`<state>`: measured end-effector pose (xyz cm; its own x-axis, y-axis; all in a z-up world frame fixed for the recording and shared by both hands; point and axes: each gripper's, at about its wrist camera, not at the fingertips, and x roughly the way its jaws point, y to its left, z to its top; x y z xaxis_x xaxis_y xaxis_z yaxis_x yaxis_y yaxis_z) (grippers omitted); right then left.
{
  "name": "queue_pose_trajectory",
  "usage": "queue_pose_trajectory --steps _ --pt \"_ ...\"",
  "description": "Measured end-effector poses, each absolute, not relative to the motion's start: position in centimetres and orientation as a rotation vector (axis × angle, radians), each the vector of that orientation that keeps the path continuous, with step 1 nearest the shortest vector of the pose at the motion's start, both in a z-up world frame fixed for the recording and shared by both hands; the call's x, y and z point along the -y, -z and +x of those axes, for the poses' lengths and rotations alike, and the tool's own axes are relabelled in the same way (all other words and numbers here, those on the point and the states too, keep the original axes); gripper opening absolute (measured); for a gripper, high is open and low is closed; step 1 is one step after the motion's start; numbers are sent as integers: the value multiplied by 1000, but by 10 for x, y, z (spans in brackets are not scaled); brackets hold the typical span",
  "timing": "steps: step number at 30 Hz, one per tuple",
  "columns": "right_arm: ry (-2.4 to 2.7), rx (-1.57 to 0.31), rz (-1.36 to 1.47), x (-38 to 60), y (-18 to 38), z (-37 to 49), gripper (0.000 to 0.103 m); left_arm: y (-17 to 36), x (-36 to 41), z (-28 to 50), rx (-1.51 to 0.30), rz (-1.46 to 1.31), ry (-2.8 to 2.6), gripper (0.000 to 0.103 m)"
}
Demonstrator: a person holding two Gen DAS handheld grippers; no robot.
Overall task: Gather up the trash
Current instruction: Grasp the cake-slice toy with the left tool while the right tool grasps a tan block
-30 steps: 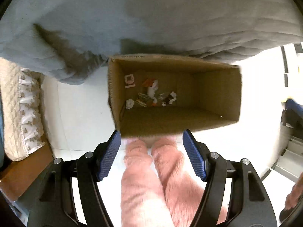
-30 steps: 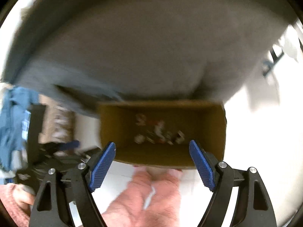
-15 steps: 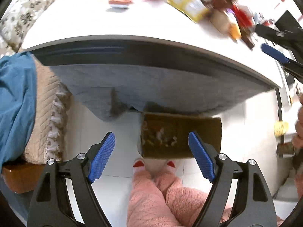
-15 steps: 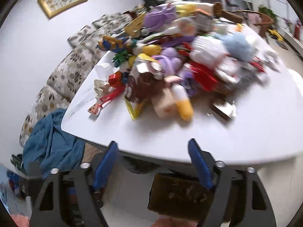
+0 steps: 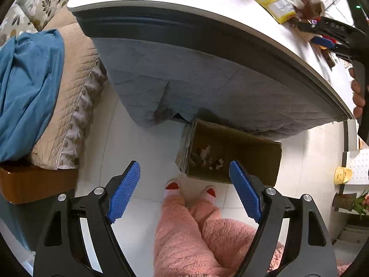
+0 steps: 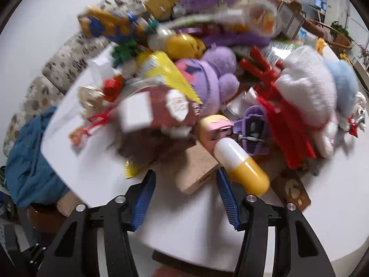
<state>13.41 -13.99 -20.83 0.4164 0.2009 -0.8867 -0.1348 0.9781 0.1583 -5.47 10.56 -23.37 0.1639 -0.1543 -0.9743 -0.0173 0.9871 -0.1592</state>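
Note:
In the left wrist view my left gripper (image 5: 184, 164) hangs open and empty high above the floor. Below it stands a brown cardboard box (image 5: 253, 152) with trash scraps (image 5: 207, 159) inside, half under the white table (image 5: 230, 11). My right gripper (image 5: 311, 33) reaches over that table at the top right. In the blurred right wrist view the right gripper (image 6: 185, 173) points at a heap of toys and wrappers, and its jaws are closing. A tan cardboard piece (image 6: 193, 168) lies ahead between the fingers, with no pad pressing on it. A white-and-yellow capsule (image 6: 242, 164) lies beside it.
A grey quilted cloth (image 5: 219, 87) hangs from the table down to the box. A sofa (image 5: 69, 92) with a blue cloth (image 5: 27, 80) stands left. The person's legs in pink fleece (image 5: 184, 230) stand before the box. Purple plush (image 6: 214, 78), yellow packet (image 6: 166, 73) and red ribbon (image 6: 283, 120) crowd the table.
Both grippers have risen from just over the box. The left now sees the table edge with the box far below. The right swung up over the table heap and its jaws narrowed.

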Motion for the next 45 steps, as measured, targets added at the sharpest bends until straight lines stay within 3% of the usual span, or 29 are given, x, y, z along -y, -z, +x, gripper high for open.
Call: queue_pose_trajectory --steps 13,20,25,26,28,29,38,45 --pt "-238 -1093 201 170 166 104 48 200 -94 -3 -1285 -130 141 78" --pt "-233 -1034 302 197 134 50 49 176 -85 77 -1113 -17 122 78" --pt "-218 -1028 350 202 130 21 49 192 -78 128 -1111 24 127 78" --pt "-216 -1028 355 202 129 16 49 195 -77 133 -1116 24 119 75" --pt "-211 -1028 366 204 129 8 49 198 -79 139 -1105 23 97 58" --pt "-210 -1030 374 204 130 4 49 198 -81 139 -1089 21 99 43" --pt "-205 -1073 398 198 152 -5 45 187 -86 130 -1070 -36 174 41" --pt "-216 -1081 410 195 157 -12 42 188 -35 35 -1085 49 410 41"
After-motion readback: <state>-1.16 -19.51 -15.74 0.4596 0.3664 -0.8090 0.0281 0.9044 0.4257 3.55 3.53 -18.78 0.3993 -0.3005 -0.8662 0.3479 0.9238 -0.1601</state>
